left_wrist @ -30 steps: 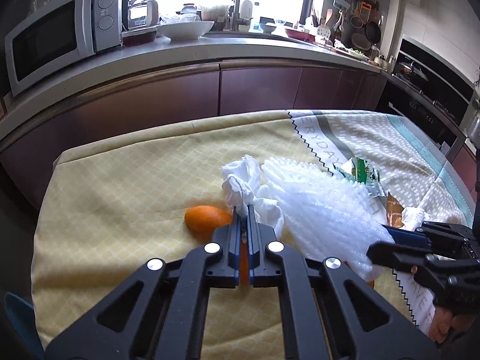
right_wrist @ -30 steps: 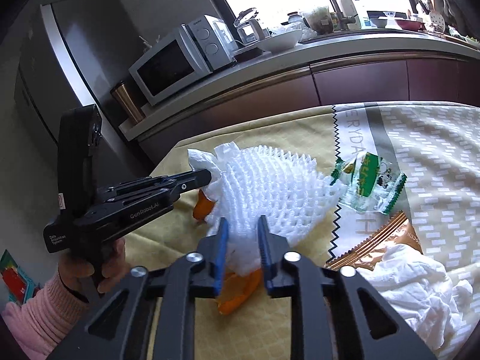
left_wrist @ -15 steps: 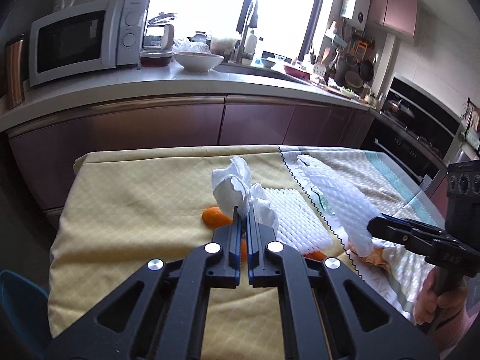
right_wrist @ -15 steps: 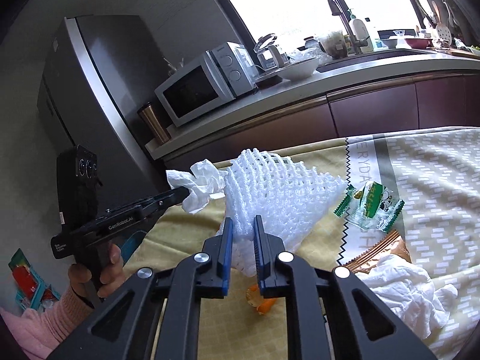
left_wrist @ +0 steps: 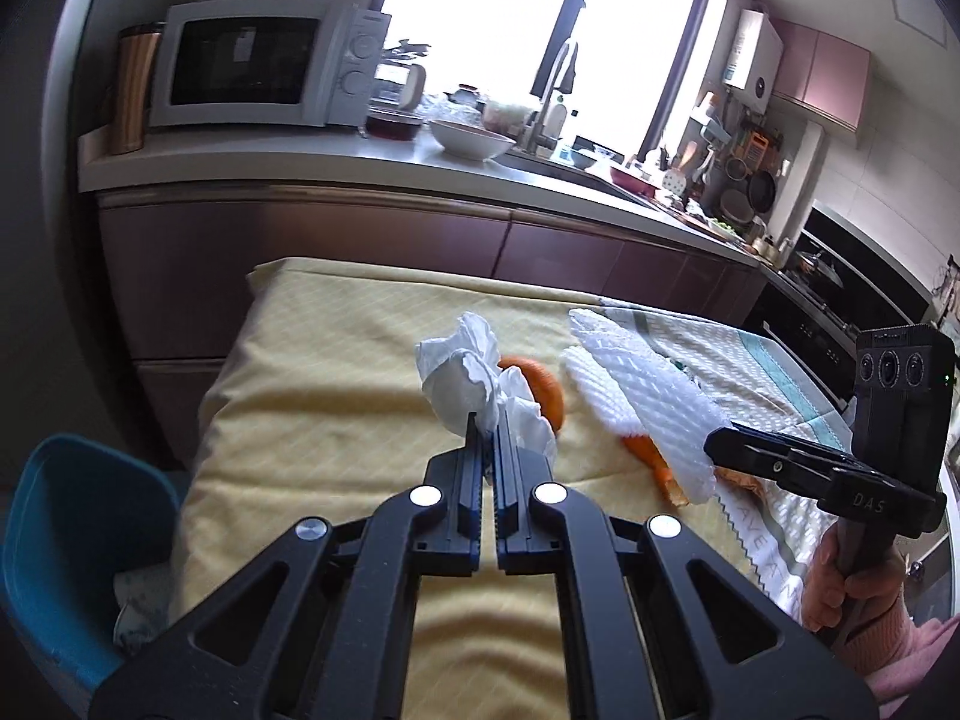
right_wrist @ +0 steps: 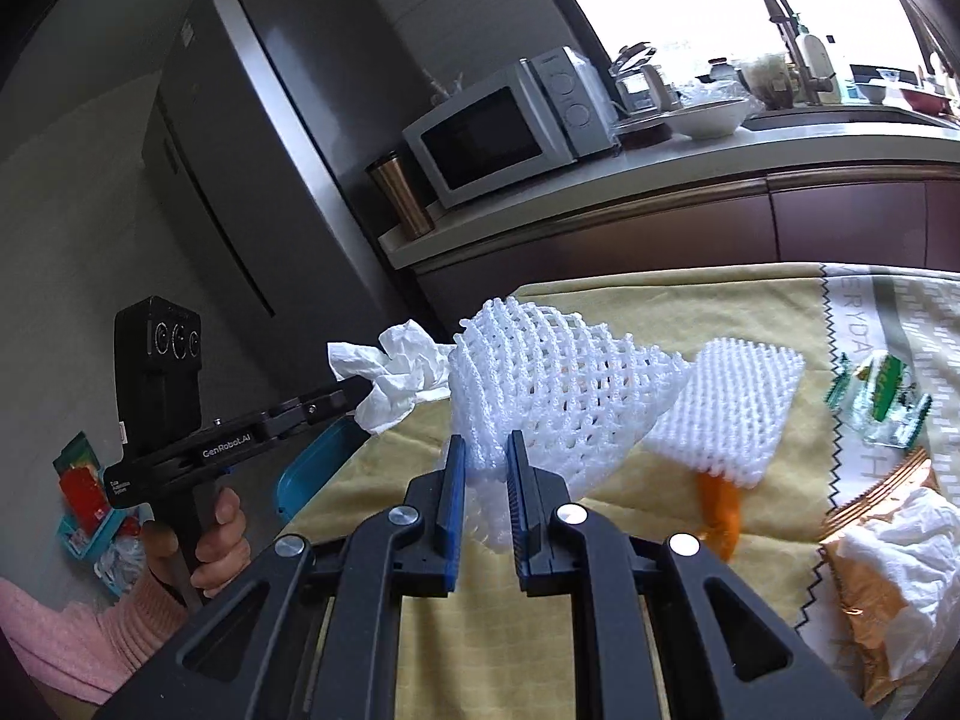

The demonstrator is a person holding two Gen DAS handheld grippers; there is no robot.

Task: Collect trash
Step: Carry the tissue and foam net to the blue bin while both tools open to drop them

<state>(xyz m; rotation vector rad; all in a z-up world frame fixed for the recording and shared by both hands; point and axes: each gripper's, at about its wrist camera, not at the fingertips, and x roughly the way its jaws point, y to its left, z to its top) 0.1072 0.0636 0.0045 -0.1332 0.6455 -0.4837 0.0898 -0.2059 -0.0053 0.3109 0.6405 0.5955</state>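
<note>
My right gripper (right_wrist: 485, 468) is clenched on the edge of a white foam net (right_wrist: 540, 384), lifted clear of the yellow tablecloth (left_wrist: 336, 360). It looks feather-light, springy and crushable, so an edge pinch suits it. My left gripper (left_wrist: 489, 438) is clamped on a crumpled tissue (left_wrist: 465, 375), soft and limp. The cloth's print reads "ERYDA"; the left gripper's side reads "GenRobot.AI".

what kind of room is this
A home kitchen, most likely: a microwave on the counter, a sink tap by the window, and a tall fridge beside the counter.
</note>
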